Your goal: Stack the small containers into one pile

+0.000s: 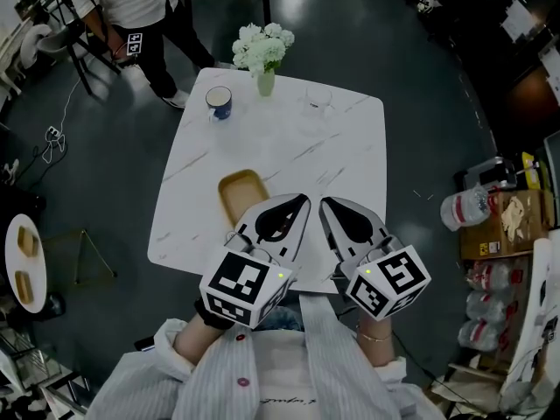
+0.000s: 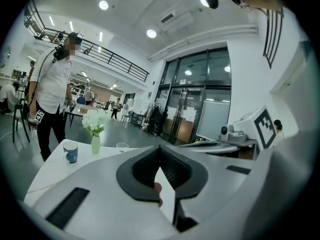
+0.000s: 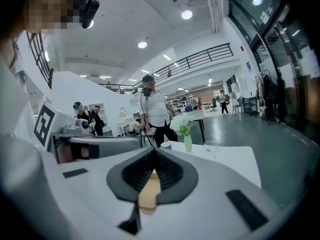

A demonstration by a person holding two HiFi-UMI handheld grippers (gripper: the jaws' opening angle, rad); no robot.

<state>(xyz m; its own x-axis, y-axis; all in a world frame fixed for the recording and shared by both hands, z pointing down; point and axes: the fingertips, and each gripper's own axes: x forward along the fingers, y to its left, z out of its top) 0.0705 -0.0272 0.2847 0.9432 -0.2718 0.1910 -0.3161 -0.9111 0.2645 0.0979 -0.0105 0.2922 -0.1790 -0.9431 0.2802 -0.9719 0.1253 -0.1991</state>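
One small tan container (image 1: 241, 191) lies open side up on the white marble table (image 1: 350, 147), left of centre. My left gripper (image 1: 303, 199) and right gripper (image 1: 325, 203) hover side by side over the table's near edge, just right of the container, both shut with nothing held. In the left gripper view the jaws (image 2: 160, 148) meet at their tips, with only white tabletop behind them. In the right gripper view the shut jaws (image 3: 152, 151) frame a strip of the tan container (image 3: 148, 193). No other container is on this table.
At the table's far side stand a blue mug (image 1: 219, 101), a vase of white flowers (image 1: 262, 55) and a clear glass (image 1: 318, 101). A person (image 1: 131, 16) stands beyond the far left corner. A round side table (image 1: 10, 234) at the left holds two tan containers (image 1: 24, 261). Water bottles (image 1: 468, 206) and a box (image 1: 507, 221) stand at the right.
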